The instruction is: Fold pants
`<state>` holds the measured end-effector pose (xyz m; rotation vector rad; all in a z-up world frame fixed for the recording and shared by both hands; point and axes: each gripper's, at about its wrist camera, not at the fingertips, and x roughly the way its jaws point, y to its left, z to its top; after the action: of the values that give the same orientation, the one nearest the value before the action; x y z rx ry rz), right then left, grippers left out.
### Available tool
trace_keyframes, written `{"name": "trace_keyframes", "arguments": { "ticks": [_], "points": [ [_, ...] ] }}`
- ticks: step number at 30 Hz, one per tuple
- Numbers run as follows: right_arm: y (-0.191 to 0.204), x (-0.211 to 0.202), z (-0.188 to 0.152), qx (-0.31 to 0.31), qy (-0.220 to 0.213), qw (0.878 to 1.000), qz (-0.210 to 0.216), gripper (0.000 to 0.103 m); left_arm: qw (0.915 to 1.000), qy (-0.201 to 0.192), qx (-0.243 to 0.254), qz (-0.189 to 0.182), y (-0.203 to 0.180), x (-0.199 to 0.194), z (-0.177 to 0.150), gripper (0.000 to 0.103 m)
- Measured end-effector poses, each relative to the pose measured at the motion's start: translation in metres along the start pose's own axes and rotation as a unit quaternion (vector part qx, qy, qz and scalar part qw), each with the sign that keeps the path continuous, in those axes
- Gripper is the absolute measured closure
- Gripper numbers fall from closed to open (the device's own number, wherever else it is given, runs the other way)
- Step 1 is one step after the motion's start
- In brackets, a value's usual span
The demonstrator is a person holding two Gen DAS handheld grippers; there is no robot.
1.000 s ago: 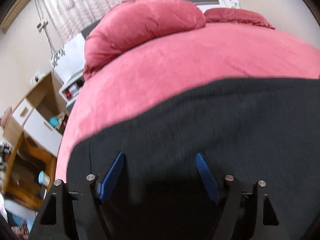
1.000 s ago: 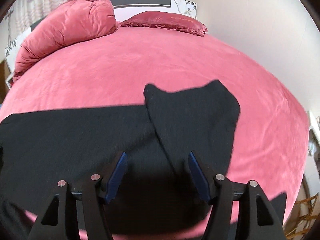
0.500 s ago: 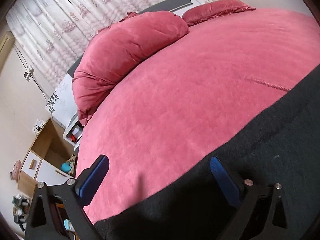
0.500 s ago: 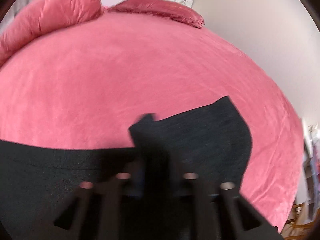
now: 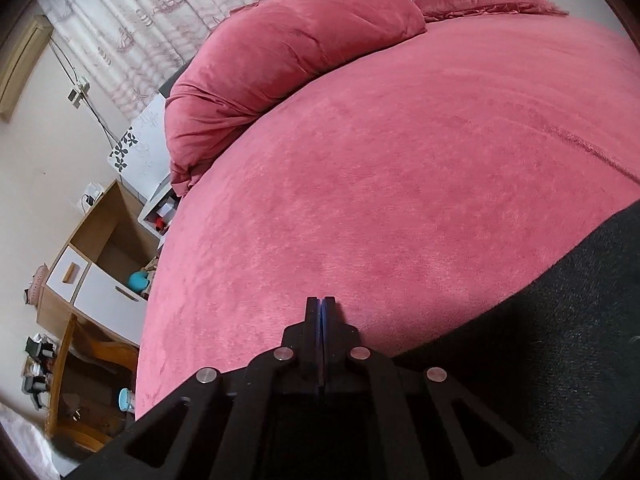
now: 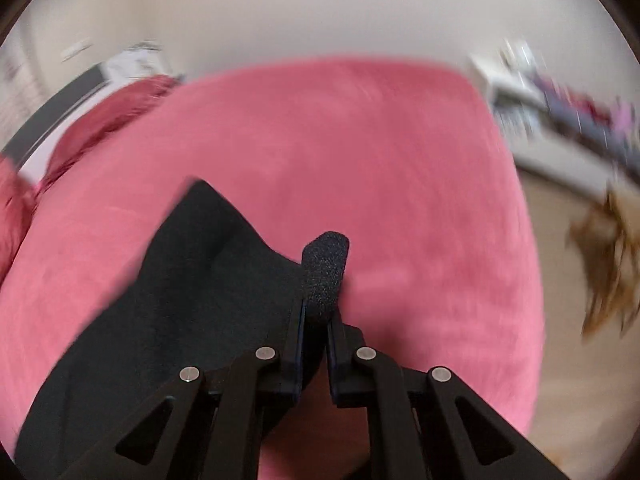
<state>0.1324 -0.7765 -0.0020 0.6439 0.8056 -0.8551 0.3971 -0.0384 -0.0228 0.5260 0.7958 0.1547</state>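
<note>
Black pants lie on a pink-red bed cover. In the left wrist view my left gripper is shut, its fingers pressed together over the cover at the pants' near left edge; no cloth shows between the tips. In the right wrist view my right gripper is shut on a fold of the pants, which sticks up between the fingers. The rest of the black cloth trails to the left over the cover. This view is motion-blurred.
A rolled red duvet and a pillow lie at the head of the bed. A wooden cabinet with drawers stands left of the bed. A white shelf and a brown object are right of the bed.
Both grippers were open and have closed. The left moved to the pants' left edge. The right closed on a fold of the pants and swung to the right.
</note>
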Motion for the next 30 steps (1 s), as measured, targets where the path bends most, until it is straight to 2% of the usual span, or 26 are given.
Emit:
{"name": "trace_keyframes", "arguments": {
  "ticks": [2,4,5,6,7,8,9,10,12,14,17,22,24,26,28,30],
  "points": [
    [-0.012,0.026,-0.016,0.024,0.036,0.999,-0.005,0.093,1.0,0.003,-0.003,-0.004,0.002,0.003,0.0,0.099],
    [-0.012,0.026,-0.022,0.032,0.013,0.999,-0.001,0.094,0.9999,0.005,-0.01,0.0,0.006,0.003,0.0,0.092],
    [-0.009,0.025,-0.022,0.024,0.011,1.0,-0.008,0.092,0.9998,0.006,-0.016,0.005,0.009,0.006,0.0,0.082],
    [-0.005,0.023,-0.024,0.011,0.011,1.0,-0.016,0.089,0.9996,0.008,-0.026,0.013,0.013,0.006,0.0,0.065],
    [-0.002,0.022,-0.024,-0.004,0.012,1.0,-0.027,0.087,0.9988,0.011,-0.042,0.024,0.02,0.005,-0.001,0.054],
    [0.003,0.018,-0.023,-0.019,0.013,0.999,-0.038,0.085,0.9971,0.017,-0.066,0.035,0.03,0.004,-0.002,0.027],
    [0.0,0.013,-0.025,-0.026,0.016,0.999,-0.044,0.08,0.9941,0.029,-0.096,0.041,0.044,0.004,-0.005,0.005],
    [-0.002,0.009,-0.025,-0.028,0.02,0.998,-0.049,0.075,0.9915,0.037,-0.12,0.034,0.055,0.004,-0.008,0.0],
    [-0.005,0.003,-0.024,-0.026,0.018,0.997,-0.069,0.062,0.9854,0.047,-0.164,0.001,0.076,0.0,-0.018,0.0],
    [-0.017,-0.004,-0.025,-0.023,0.014,0.997,-0.067,0.062,0.9853,0.052,-0.162,-0.011,0.083,-0.005,-0.028,0.0],
    [-0.012,-0.018,-0.035,-0.043,0.011,0.996,-0.071,0.062,0.9901,0.034,-0.136,-0.006,0.085,-0.022,-0.044,0.0],
    [0.018,-0.053,-0.064,-0.086,-0.017,0.994,-0.066,0.061,0.9921,0.002,-0.123,-0.023,0.081,-0.054,-0.067,0.0],
    [0.041,-0.066,-0.08,-0.112,-0.032,0.992,-0.042,0.055,0.9916,0.005,-0.122,-0.04,0.077,-0.063,-0.076,0.0],
    [0.073,-0.082,-0.102,-0.154,-0.043,0.987,0.007,0.053,0.9915,0.011,-0.115,-0.059,0.07,-0.069,-0.083,0.0],
    [0.106,-0.096,-0.126,-0.203,-0.042,0.976,0.064,0.053,0.9923,0.005,-0.107,-0.061,0.067,-0.077,-0.089,0.0],
    [0.145,-0.109,-0.157,-0.255,-0.034,0.96,0.115,0.053,0.992,0.002,-0.106,-0.068,0.069,-0.08,-0.089,0.0]
  ]
}}
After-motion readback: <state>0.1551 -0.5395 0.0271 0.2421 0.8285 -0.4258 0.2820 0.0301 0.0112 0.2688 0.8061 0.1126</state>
